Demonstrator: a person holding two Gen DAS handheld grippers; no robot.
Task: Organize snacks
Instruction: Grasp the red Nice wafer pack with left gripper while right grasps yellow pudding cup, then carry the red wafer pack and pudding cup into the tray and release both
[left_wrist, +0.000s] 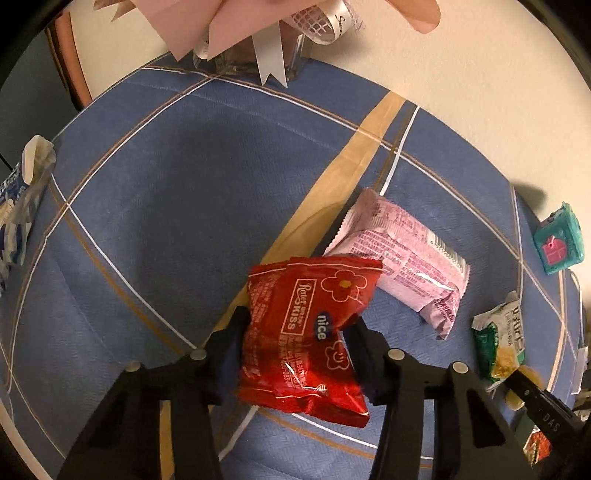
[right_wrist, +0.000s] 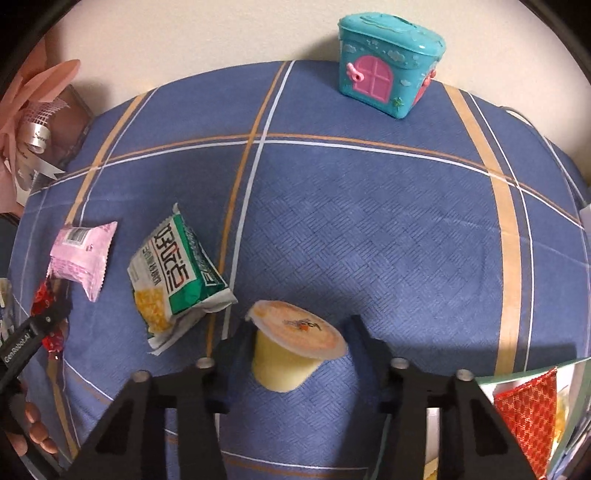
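left claw clamps red snack pack, lifted over worktop, pink pack at 1 o'clock | right claw straddles jelly cup; whether it touches, can't tell | judged ready for sorting

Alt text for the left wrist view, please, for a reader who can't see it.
The left tool grips a red snack packet between its two black fingers, above a blue checked tablecloth. A pink snack packet lies on the cloth just beyond, a green packet lies to the right, and a teal toy box sits at the far right edge.
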